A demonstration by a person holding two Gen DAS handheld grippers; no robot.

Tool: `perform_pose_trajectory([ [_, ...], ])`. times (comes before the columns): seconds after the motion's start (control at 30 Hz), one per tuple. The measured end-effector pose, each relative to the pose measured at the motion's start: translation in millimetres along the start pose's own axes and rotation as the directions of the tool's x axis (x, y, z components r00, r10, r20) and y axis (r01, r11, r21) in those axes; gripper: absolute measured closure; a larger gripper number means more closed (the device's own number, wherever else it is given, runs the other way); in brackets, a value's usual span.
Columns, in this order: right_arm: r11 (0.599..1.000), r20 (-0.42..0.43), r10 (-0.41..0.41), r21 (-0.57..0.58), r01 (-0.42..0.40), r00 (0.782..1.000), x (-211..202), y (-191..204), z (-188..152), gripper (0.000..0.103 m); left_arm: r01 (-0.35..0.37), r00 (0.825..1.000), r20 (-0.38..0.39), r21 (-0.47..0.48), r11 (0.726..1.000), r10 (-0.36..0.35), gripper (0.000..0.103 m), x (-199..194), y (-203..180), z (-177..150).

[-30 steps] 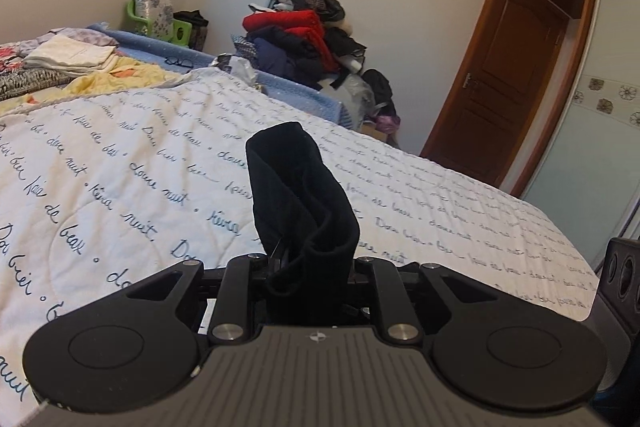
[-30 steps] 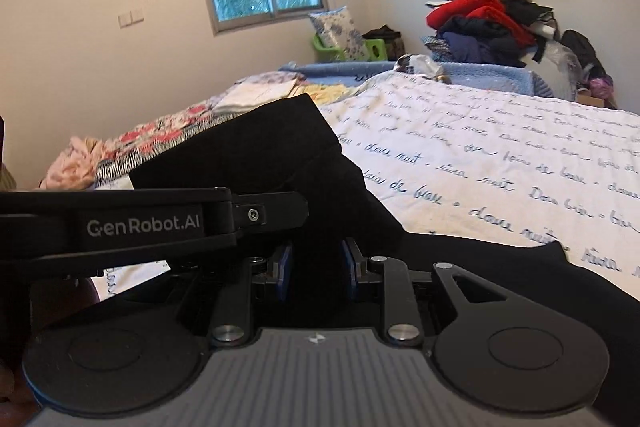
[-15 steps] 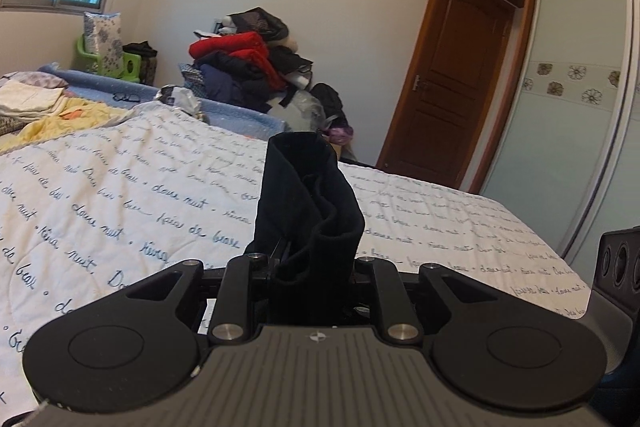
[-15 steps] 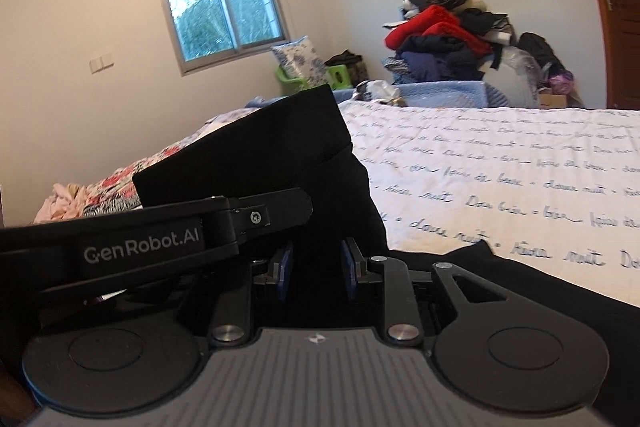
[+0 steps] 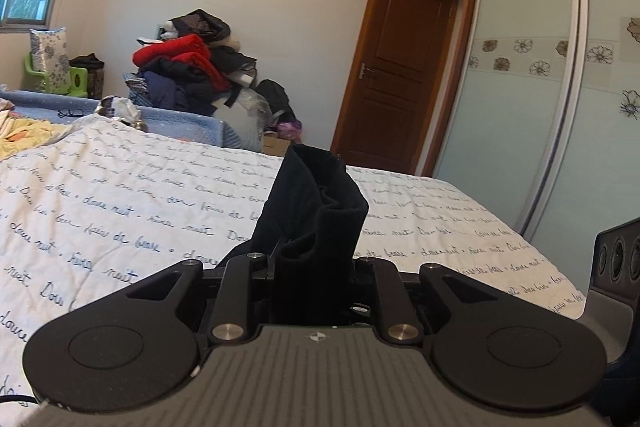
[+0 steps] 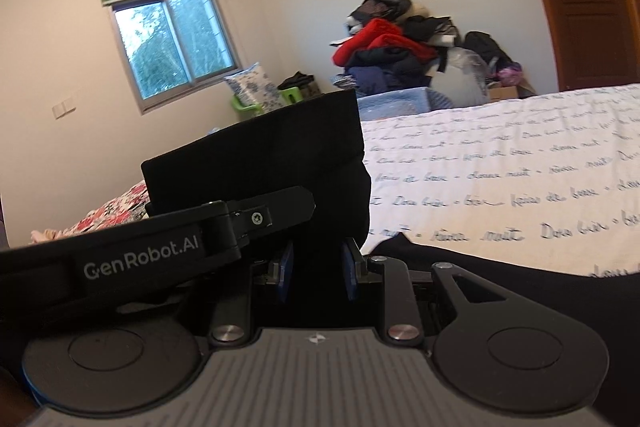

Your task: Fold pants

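Note:
The black pants (image 5: 316,211) are held by both grippers above the white quilt with blue script (image 5: 120,211). My left gripper (image 5: 312,267) is shut on a bunched fold of the pants that stands up between its fingers. My right gripper (image 6: 316,267) is shut on a flat, wide band of the pants (image 6: 260,155); its blue pads (image 6: 285,269) press the cloth. More black cloth (image 6: 500,279) trails to the right over the quilt. The left gripper's body (image 6: 160,247) crosses the right wrist view at the left.
A heap of clothes (image 5: 188,67) lies against the far wall. A wooden door (image 5: 396,67) and a sliding glass wardrobe door (image 5: 540,87) stand to the right. A window (image 6: 176,43), a green chair (image 5: 76,83) and folded laundry (image 6: 108,211) are at the left.
Both grippers have risen and tilted up with the pants in them; more wall and door show, less quilt. Both grips are unchanged.

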State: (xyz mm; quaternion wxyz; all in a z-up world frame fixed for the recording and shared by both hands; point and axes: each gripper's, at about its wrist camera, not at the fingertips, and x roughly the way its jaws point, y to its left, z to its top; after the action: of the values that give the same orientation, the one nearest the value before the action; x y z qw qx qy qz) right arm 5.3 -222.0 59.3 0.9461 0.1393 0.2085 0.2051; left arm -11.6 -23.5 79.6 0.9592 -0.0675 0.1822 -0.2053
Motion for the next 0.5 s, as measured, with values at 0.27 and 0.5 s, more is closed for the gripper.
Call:
perform_pose_trajectory([
  [0.27,0.997,0.025,-0.039,0.066,0.037,0.999,-16.1,-22.6,-6.7,0.077,0.059,0.998,-0.031,0.046,0.997,-0.057,0.079,14.5,-30.5,-10.3],
  [0.5,0.989,0.031,-0.102,0.113,0.098,0.994,-27.3,-45.1,-12.9,0.077,0.112,0.992,-0.063,0.078,0.991,-0.107,0.079,34.9,-55.1,-20.6],
])
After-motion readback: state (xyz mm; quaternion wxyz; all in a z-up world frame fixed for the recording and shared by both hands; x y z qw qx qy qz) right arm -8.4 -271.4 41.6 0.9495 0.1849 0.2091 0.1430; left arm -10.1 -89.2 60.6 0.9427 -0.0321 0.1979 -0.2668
